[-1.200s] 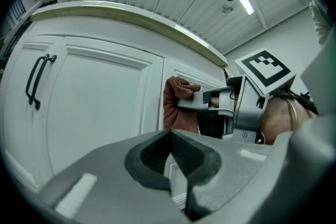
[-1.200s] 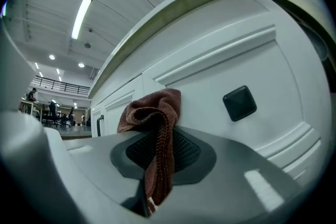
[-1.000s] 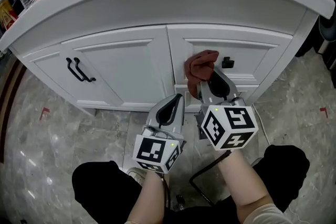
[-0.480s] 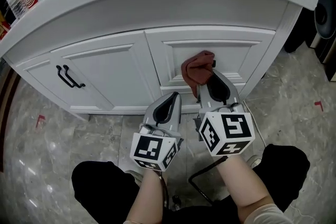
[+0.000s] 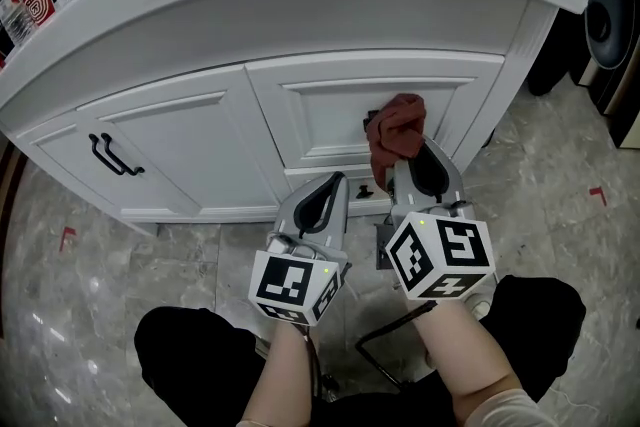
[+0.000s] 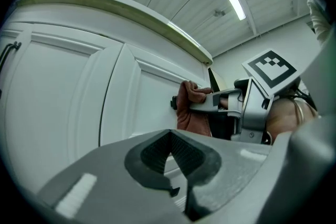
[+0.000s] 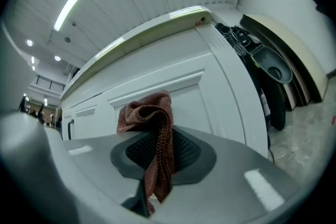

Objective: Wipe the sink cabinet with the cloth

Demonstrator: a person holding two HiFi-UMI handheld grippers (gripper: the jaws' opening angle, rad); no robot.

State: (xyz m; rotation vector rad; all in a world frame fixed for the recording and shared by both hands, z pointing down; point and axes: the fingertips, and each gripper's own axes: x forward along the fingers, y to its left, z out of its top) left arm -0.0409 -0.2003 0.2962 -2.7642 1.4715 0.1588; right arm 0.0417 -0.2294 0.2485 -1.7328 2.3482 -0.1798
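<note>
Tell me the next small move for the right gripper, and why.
Probably sweep the right gripper sideways along the cabinet panel, pressing lightly. Its jaws are shut on the red-brown cloth, which is bunched at the panel beside the black knob, so a short stroke should wipe the white face next to it. The left gripper is shut, empty and low, out of the way.

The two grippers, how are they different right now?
The right gripper is shut on the reddish-brown cloth; the left gripper is shut on nothing. The right gripper reaches forward and holds the cloth against the white cabinet; the left gripper hangs further back, apart from the cabinet. Both are grey, and both have their jaws closed.
</note>
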